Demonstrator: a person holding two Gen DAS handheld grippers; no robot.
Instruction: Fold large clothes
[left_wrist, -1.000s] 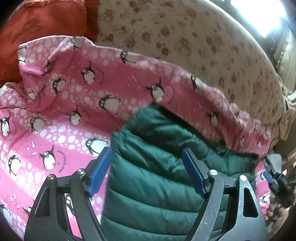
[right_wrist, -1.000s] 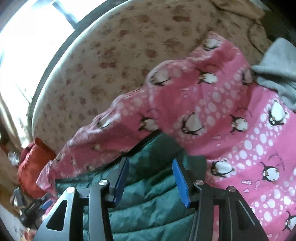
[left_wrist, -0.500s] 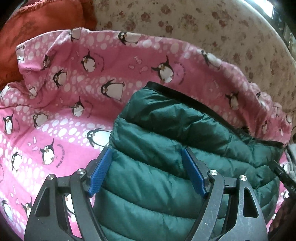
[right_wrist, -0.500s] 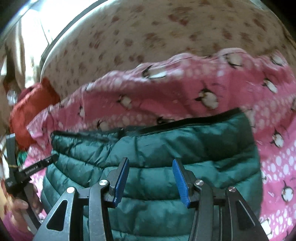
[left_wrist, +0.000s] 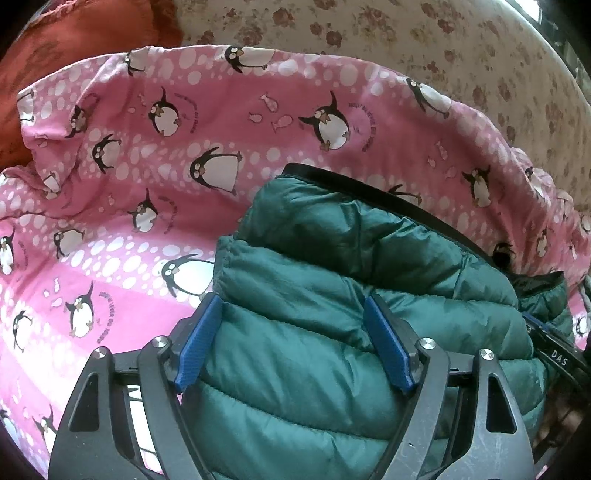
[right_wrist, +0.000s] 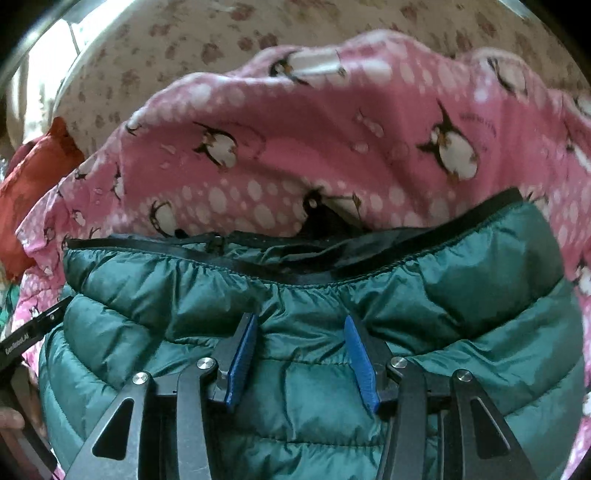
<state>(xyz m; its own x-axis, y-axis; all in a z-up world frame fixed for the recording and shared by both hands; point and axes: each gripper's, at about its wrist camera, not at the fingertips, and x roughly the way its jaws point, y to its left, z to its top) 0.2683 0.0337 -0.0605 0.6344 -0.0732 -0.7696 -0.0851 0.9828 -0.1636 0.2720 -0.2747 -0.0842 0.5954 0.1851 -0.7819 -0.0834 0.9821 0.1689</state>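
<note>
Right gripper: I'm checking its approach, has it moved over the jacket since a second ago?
Yes. The right gripper swung from the green jacket's edge by the pink penguin sheet to mid-jacket.

1. A pink penguin-print sheet (left_wrist: 207, 122) covers the surface in both views, rumpled into folds along its far edge.
2. Beyond the sheet's far edge rises a cream floral-patterned mattress (left_wrist: 424, 48).
3. An orange-red cushion (left_wrist: 77, 33) sits past the sheet's far left corner, against the mattress.
4. Bright daylight enters above the mattress, at the upper left of the right wrist view.
</note>
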